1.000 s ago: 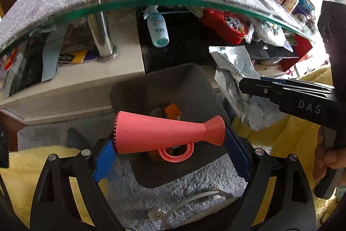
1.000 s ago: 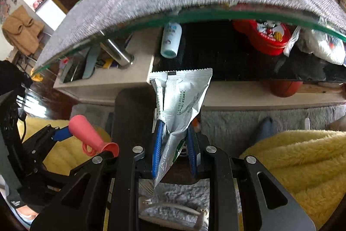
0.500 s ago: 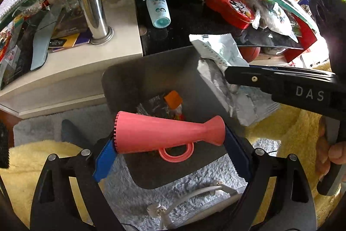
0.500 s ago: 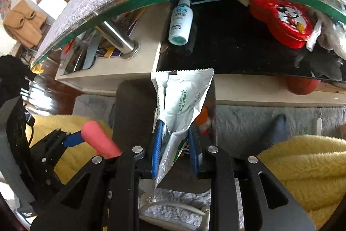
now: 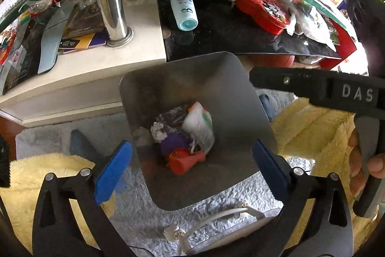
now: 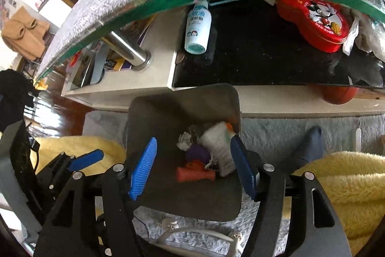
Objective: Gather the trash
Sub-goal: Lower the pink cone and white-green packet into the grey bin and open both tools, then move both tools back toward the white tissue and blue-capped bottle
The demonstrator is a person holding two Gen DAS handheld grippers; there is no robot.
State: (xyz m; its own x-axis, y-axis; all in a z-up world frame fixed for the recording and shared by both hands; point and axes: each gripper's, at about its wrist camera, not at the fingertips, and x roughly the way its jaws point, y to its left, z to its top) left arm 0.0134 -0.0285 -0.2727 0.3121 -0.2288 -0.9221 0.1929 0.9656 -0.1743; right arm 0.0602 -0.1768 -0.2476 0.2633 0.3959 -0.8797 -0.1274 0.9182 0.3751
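both claws, left gripper (image 5: pixel 190 169) and right gripper (image 6: pixel 192 166), spread wide and holding nothing above the bin (image 5: pixel 226 69), with the pink horn (image 5: pixel 186 161) at 6 o'clock on its floor, probably light stiff plastic best pinched across the narrow neck, beside the crinkly foil pouch (image 5: pixel 199 127) at 1 o'clock, likely slippery, best taken by an edge.

Both grippers are hovering over the grey bin (image 5: pixel 231 93), fingers spread wide and holding nothing. The left gripper (image 5: pixel 192 170) is pointing down into its mouth; the right gripper (image 6: pixel 192 165) is doing likewise, sitting just right of the left above the bin.
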